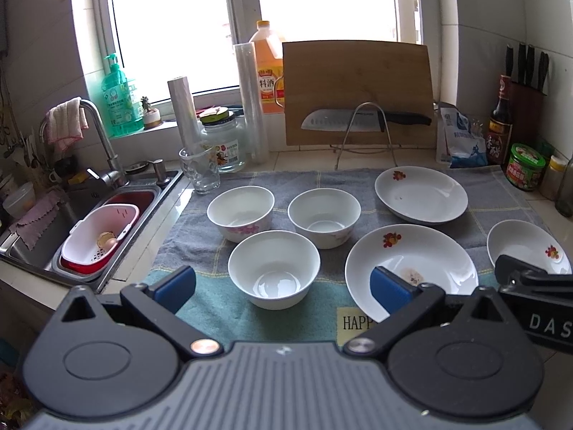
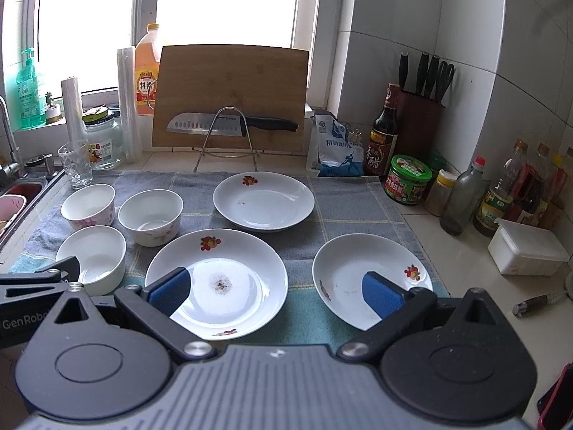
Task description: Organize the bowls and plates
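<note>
Currently both the left gripper [image 1: 283,288] and right gripper [image 2: 275,290] hold jaws released above glazed, slippery, breakable bowls [image 1: 274,268] and plates [image 2: 216,283]; grasp each by its rim.

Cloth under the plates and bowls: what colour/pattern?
Grey cloth with a pale checked grid and a teal band along the near edge; clearest in the right wrist view.
</note>
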Demonstrator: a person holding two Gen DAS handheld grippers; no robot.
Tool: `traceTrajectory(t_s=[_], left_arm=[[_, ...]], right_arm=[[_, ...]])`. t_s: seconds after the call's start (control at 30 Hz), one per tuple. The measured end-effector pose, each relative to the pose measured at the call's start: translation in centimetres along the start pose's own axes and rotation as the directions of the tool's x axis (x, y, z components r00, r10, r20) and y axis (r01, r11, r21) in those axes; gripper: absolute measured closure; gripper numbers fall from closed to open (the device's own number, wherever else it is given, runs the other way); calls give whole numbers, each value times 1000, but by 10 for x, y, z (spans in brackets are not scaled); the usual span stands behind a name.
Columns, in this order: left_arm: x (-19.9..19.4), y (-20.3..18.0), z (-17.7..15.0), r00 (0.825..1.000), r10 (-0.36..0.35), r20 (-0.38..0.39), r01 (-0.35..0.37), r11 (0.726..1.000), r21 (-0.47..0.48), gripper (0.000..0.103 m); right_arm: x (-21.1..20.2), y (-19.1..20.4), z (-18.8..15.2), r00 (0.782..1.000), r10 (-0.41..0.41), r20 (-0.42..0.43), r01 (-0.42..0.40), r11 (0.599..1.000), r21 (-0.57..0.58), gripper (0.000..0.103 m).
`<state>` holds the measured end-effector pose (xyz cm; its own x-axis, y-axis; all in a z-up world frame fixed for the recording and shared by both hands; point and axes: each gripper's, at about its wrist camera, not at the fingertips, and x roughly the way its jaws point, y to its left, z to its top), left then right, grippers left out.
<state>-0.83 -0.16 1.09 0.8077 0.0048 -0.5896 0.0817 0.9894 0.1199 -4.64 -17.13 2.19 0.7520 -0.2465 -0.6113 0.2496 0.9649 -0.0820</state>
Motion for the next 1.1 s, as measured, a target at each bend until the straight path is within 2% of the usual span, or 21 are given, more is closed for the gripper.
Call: traceTrajectory(t_s=[0.67, 1.1], left_arm=[[4, 3, 1, 1000, -14, -2, 14, 1000, -10, 0], [14, 13, 3, 999, -38, 1, 38, 999, 11, 0]], right_arm=[[0, 1, -1, 1000, 1, 6, -1, 1000, -1, 0], [0, 10, 3, 1000, -30, 6, 30, 1000, 3, 0]])
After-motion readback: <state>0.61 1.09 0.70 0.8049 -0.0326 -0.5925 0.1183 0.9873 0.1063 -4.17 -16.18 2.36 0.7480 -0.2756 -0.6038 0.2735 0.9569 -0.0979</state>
